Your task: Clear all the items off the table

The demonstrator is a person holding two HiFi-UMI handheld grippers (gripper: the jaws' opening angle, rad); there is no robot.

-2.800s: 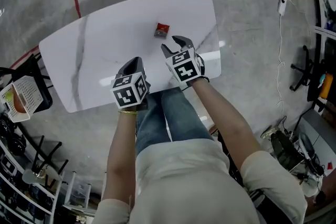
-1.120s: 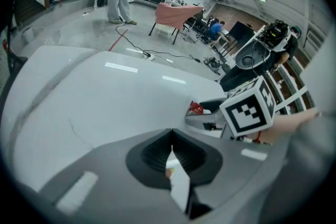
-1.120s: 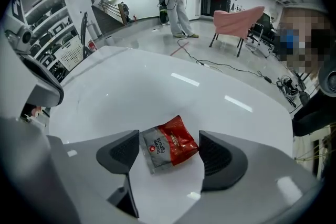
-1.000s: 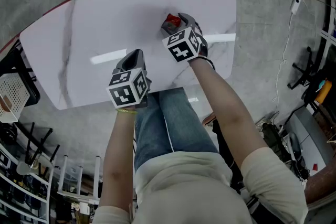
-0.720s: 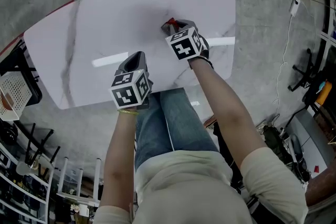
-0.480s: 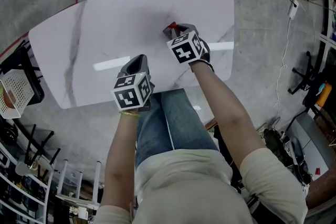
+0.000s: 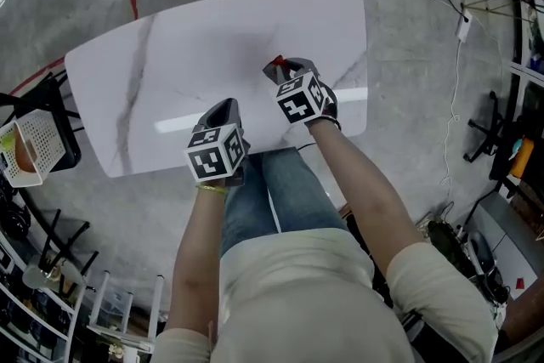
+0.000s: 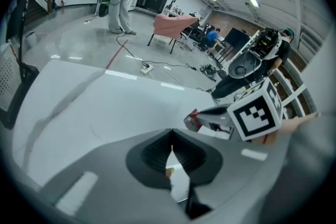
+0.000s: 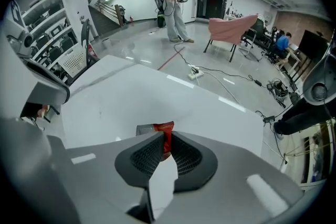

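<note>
Slipping is the main worry from here: the right gripper (image 9: 165,145) has just been closing and now pinches the red packet (image 9: 161,128) between its ribbed pads. The hold looks to be on a thin fold of glossy wrapper rather than on the bulk of it. A quick swing or a jolt on the way off the desk (image 7: 170,55) could, I judge, let the film slide out and drop back onto the white marble top or onto the floor. Squeezing harder might only crumple whatever is inside. In the right gripper view the packet stands upright in the centre of the frame, its red top poking just above the jaw tips, the rest hidden between them. In the head view it shows as a small red corner just above centre, at the tip of that gripper, over the right half of the desk; whether it is already clear of the surface I cannot tell. The left gripper (image 8: 171,138), at lower centre near the desk's near edge, is pressed together on nothing.
</note>
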